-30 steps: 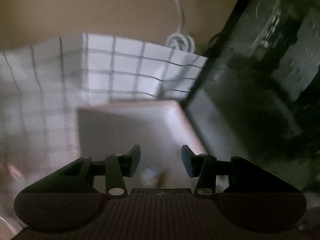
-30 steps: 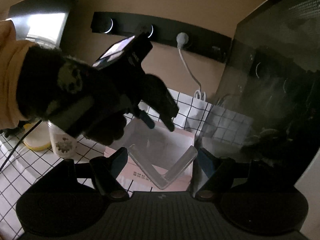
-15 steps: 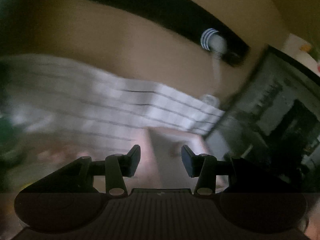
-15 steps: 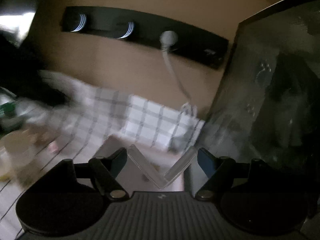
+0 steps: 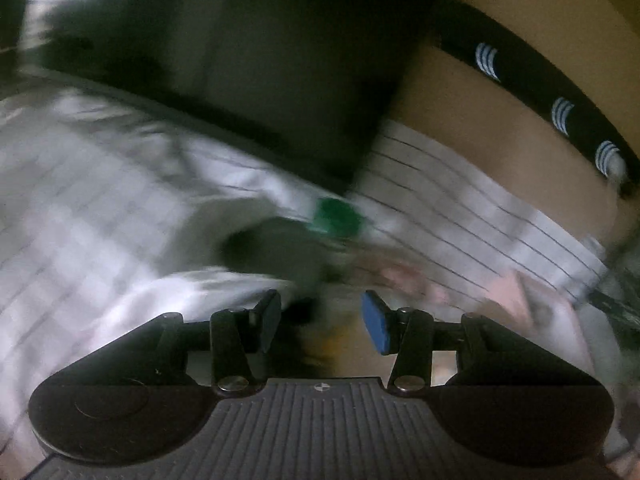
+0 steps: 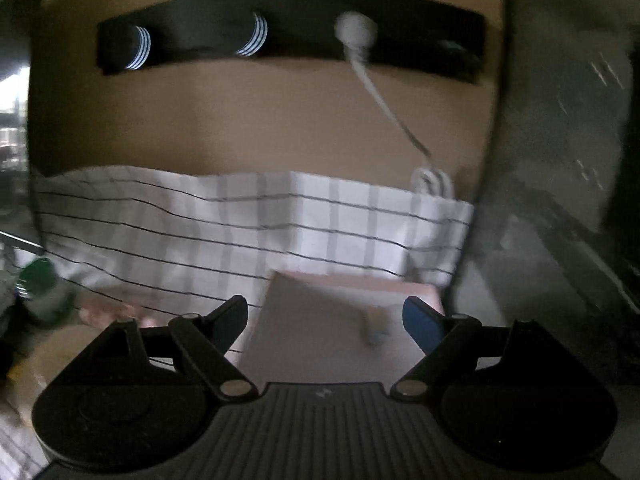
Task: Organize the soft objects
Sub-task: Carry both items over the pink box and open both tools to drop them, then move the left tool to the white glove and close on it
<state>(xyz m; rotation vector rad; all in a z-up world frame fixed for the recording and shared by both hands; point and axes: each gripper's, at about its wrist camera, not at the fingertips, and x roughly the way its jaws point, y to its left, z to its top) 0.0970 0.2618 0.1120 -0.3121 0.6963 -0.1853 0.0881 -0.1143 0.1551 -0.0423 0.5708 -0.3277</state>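
Both views are dim and motion-blurred. My left gripper [image 5: 320,320] is open and empty above the white checked cloth [image 5: 100,200]. A green-capped object [image 5: 334,216] lies blurred ahead of it. My right gripper [image 6: 324,320] is open wide and empty. Just beyond it a pale pink flat box [image 6: 320,320] lies on the checked cloth [image 6: 240,216]. A small blurred item [image 6: 374,326] rests on the box. No soft object is clearly made out.
A large dark panel [image 5: 240,60] stands to the left. A black wall strip [image 6: 288,28] carries sockets and a white plug with its cable [image 6: 372,84]. A dark glass-fronted appliance [image 6: 560,160] stands at right. A green-topped thing [image 6: 38,276] is at far left.
The clear folded plastic piece between my right fingers is gone, and that gripper has opened wider. The left gripper has swung left, away from the pink box, toward the green-capped object.
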